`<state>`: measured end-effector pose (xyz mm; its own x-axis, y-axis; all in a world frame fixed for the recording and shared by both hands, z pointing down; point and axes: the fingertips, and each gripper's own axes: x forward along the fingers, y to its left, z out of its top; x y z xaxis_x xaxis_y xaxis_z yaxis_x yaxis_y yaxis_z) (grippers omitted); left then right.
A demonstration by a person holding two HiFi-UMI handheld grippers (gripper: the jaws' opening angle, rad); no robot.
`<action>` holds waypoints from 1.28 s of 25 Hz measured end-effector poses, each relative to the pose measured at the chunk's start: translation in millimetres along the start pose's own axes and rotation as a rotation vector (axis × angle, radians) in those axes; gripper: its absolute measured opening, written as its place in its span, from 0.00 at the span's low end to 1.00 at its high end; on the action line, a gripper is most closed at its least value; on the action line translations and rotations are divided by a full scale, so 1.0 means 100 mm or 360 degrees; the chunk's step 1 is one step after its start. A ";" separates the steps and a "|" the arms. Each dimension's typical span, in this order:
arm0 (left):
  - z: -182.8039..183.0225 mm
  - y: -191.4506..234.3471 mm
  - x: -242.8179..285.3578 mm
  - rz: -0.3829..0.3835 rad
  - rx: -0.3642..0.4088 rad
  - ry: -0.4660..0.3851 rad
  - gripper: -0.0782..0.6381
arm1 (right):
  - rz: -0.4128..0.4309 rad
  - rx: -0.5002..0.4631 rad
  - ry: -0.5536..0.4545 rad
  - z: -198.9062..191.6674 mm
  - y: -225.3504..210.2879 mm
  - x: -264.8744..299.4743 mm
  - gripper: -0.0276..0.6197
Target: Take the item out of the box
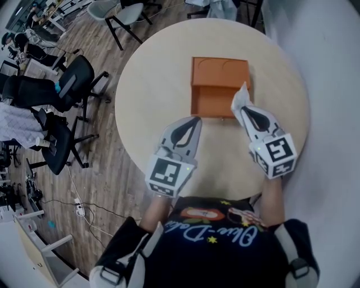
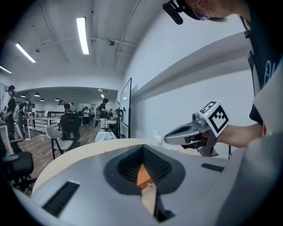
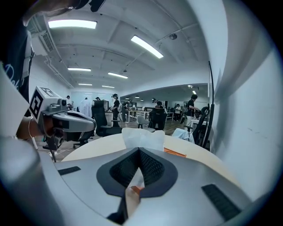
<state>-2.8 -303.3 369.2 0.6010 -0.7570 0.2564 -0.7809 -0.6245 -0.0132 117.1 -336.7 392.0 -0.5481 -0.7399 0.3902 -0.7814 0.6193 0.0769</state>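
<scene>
An orange box (image 1: 216, 84) lies open in the middle of the round table (image 1: 146, 73), its shallow tray facing me. My right gripper (image 1: 241, 109) hovers over the box's near right corner, shut on a white crinkly wrapped item (image 1: 242, 97) that sticks up past its tips. In the right gripper view the item (image 3: 140, 137) stands just ahead of the jaws, with a strip of the box (image 3: 175, 152) behind it. My left gripper (image 1: 194, 120) is shut and empty, just in front of the box's near edge. The left gripper view catches the right gripper (image 2: 167, 138) and the item (image 2: 157, 133).
The table edge (image 1: 121, 121) curves close on the left. Black office chairs (image 1: 64, 90) and a white chair (image 1: 112, 11) stand on the wood floor beyond it. A pale wall (image 1: 332, 67) runs along the right. People work at desks far across the room (image 3: 154, 110).
</scene>
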 end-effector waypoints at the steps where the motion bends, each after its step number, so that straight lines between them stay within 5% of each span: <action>1: 0.02 -0.04 0.00 -0.0001 0.0008 -0.0004 0.09 | 0.0003 -0.0018 -0.0020 0.01 -0.02 -0.05 0.04; 32: 0.28 -0.62 -0.22 -0.0016 0.0137 -0.0066 0.09 | 0.0025 -0.0018 -0.0325 0.37 0.19 -0.92 0.04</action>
<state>37.4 -253.1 337.8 0.6165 -0.7570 0.2165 -0.7585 -0.6448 -0.0942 141.9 -267.1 324.2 -0.6102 -0.7673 0.1974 -0.7695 0.6332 0.0830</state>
